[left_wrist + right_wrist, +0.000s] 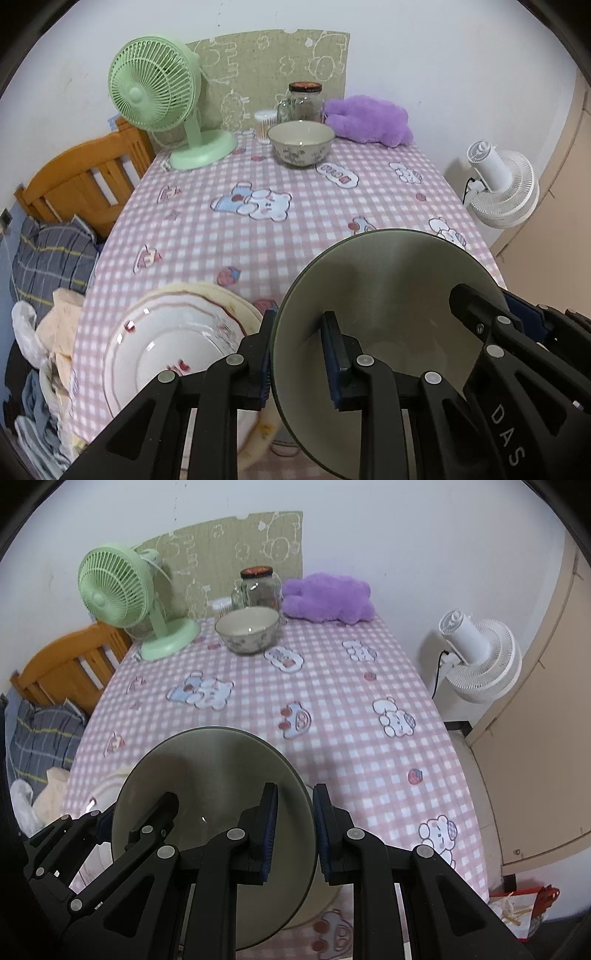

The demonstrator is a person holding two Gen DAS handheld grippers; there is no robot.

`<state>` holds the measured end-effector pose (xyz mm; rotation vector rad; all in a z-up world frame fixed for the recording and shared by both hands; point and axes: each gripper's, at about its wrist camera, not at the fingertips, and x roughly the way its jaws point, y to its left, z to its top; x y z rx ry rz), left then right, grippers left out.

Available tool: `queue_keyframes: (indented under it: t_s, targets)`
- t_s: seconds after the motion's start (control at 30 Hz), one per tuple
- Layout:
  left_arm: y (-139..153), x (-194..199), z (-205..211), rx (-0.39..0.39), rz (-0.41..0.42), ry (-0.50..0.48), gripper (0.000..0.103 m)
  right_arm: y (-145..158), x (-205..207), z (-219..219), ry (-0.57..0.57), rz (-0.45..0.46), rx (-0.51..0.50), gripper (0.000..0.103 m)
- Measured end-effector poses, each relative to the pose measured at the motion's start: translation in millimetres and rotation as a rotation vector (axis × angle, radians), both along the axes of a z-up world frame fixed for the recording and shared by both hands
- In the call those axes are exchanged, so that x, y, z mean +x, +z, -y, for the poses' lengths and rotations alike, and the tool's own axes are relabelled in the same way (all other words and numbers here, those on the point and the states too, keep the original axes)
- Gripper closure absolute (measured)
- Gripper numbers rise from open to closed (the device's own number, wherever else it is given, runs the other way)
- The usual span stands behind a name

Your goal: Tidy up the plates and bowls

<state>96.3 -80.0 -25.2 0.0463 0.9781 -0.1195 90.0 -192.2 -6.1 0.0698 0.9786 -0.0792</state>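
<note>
My left claw point(299, 350) clamps the left rim of the grey-green round glass plate point(388, 295); my right claw point(295, 827) pinches its right rim, "DAS" printed on that claw's arm. The plate hangs above the pink checked table point(332, 720), beside stacked white floral plates point(173, 339). Farther off sits a cream floral ceramic bowl point(301, 142).

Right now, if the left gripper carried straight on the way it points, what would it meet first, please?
The left gripper already straddles the grey plate rim; beyond that, probably bare tablecloth, then perhaps the floral bowl, though depth is unclear.
</note>
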Motion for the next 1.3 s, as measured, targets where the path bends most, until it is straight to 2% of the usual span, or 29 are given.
queue_keyframes:
  t_s: [0.3,0.5,1.07,1.3]
  targets:
    - [-24,-11,18,0.004,-0.037,0.072,0.081,-24,-5,23,0.067,-0.035,0.012,0.08]
    - [-40,-12,19,0.017,-0.073,0.106,0.08,-40,-1,23,0.104,-0.075,0.024,0.08]
    - [-66,0,24,0.022,-0.124,0.104,0.08,-64,11,25,0.108,-0.101,0.003,0.08]
    - [-68,2,24,0.022,-0.112,0.085,0.08,-67,12,26,0.082,-0.089,0.002,0.082]
